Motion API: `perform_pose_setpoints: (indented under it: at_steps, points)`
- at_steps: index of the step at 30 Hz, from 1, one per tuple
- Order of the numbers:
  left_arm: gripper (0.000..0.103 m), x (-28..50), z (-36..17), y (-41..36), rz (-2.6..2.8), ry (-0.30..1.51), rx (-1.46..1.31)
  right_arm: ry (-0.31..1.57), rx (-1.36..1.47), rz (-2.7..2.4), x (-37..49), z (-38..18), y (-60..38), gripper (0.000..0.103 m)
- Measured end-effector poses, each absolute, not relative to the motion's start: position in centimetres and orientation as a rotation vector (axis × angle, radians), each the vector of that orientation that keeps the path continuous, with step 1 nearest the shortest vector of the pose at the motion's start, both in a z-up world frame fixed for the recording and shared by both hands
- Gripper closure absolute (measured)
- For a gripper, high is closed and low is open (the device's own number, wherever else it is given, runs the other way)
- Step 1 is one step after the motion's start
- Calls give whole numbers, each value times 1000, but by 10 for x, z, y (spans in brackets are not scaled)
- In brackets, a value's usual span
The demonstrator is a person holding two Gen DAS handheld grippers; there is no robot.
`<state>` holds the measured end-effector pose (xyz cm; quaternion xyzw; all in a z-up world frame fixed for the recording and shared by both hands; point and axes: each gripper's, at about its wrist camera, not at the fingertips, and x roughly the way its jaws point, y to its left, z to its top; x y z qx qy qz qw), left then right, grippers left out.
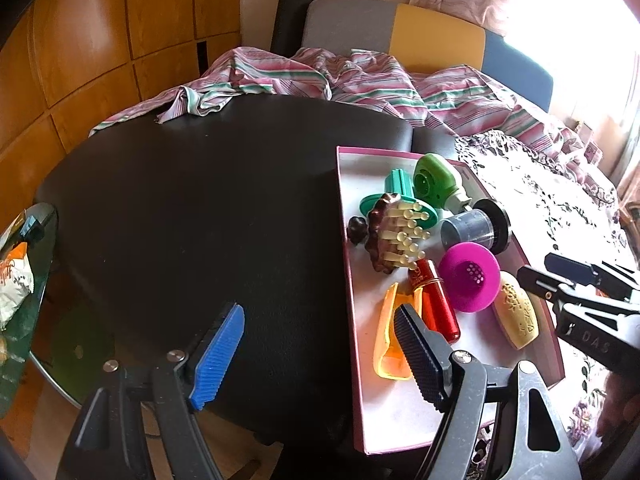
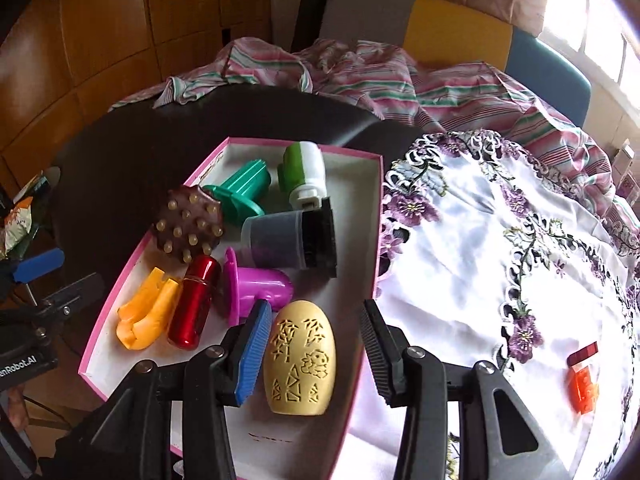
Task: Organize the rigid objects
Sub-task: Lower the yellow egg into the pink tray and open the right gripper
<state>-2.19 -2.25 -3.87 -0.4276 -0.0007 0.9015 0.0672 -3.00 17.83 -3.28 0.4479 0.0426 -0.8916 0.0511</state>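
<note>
Here, the right gripper (image 2: pixel 310 350) hangs over the pink-rimmed box (image 2: pixel 132 256), its jaws parted around the yellow carved egg-shaped piece (image 2: pixel 302 358) lying in the box's near corner; neither pad visibly presses it. The left gripper (image 1: pixel 320 354) hovers released, empty. Judged remaining: the orange-red brick (image 2: pixel 583 380) on the embroidered cloth (image 2: pixel 460 248).

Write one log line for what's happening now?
right gripper: open around egg | left gripper: open, empty | egg: in box
</note>
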Motion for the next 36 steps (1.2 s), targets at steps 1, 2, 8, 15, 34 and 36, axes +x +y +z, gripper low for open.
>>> perform_pose_setpoints:
  at_steps: [1, 2, 8, 15, 34, 36]
  points:
    - [25, -21, -39, -22, 2716, 3, -1287, 129, 1359, -2719, -29, -31, 180, 57]
    - [25, -21, -39, -20, 2714, 8, -1287, 129, 1357, -2723, -27, -29, 182, 57]
    - [25, -18, -37, -14, 2705, 35, -1276, 113, 1350, -2756, -22, -23, 198, 57]
    - [25, -14, -34, -1, 2691, 81, -1250, 65, 1358, -2806, -18, -16, 228, 57]
    - [25, -14, -14, 58, 2604, 208, -1131, -242, 1519, -3180, 8, -8, 413, 57]
    - [25, -15, -10, 69, 2586, 224, -1116, -316, 1526, -3245, 16, -11, 439, 57]
